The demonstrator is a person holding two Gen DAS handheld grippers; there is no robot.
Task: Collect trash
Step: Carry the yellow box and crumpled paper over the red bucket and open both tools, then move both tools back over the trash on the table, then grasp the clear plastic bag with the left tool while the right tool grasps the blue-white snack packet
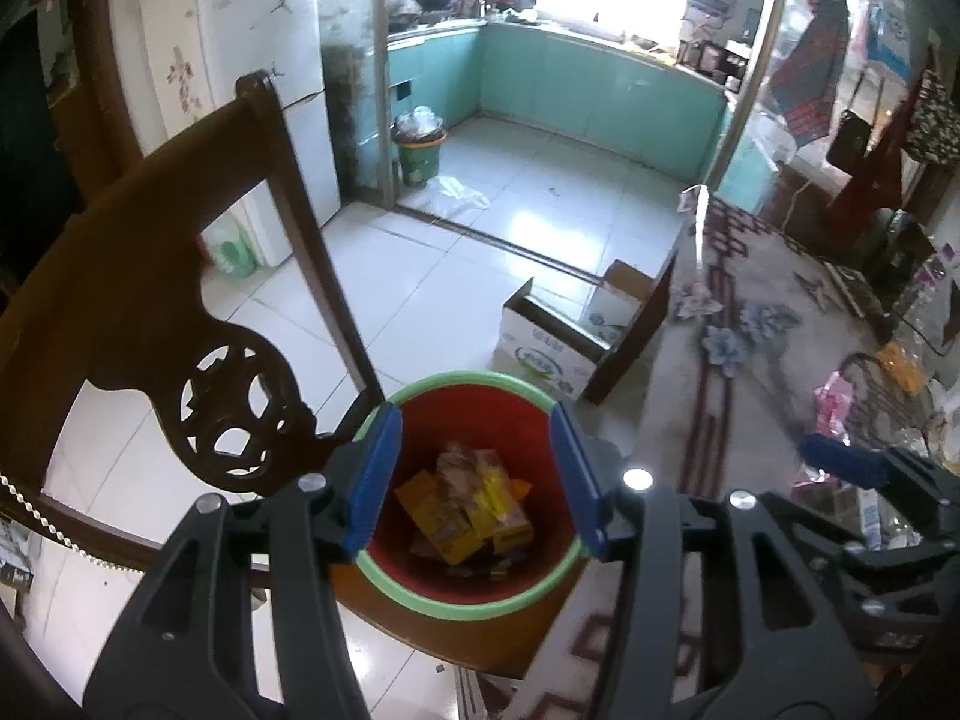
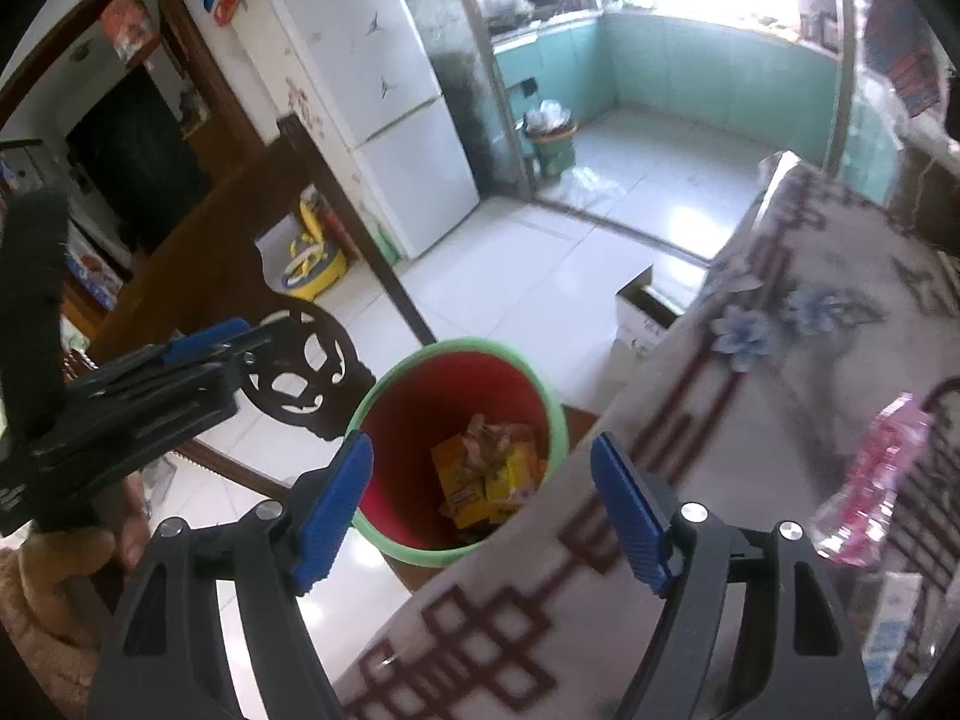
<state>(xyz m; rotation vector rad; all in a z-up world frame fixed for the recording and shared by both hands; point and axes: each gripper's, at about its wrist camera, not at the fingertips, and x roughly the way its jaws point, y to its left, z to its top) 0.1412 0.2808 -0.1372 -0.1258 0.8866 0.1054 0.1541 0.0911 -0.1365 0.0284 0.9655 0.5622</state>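
Observation:
A red bin with a green rim [image 1: 528,420] stands on a wooden chair seat and holds yellow boxes and wrappers [image 1: 468,504]. My left gripper [image 1: 477,474] hangs open and empty right above the bin's mouth. The bin also shows in the right wrist view [image 2: 420,396], with the same trash [image 2: 486,468] inside. My right gripper [image 2: 480,510] is open and empty, above the table edge beside the bin. A pink wrapper [image 2: 876,474] lies on the table at the right. The left gripper [image 2: 198,342] shows at the left of the right wrist view.
A dark carved chair back [image 1: 180,312] rises left of the bin. A patterned tablecloth [image 2: 750,396] covers the table at right, with clutter [image 1: 888,420] on it. An open cardboard box [image 1: 570,336] sits on the tiled floor. A green bin [image 1: 420,150] stands by the kitchen doorway.

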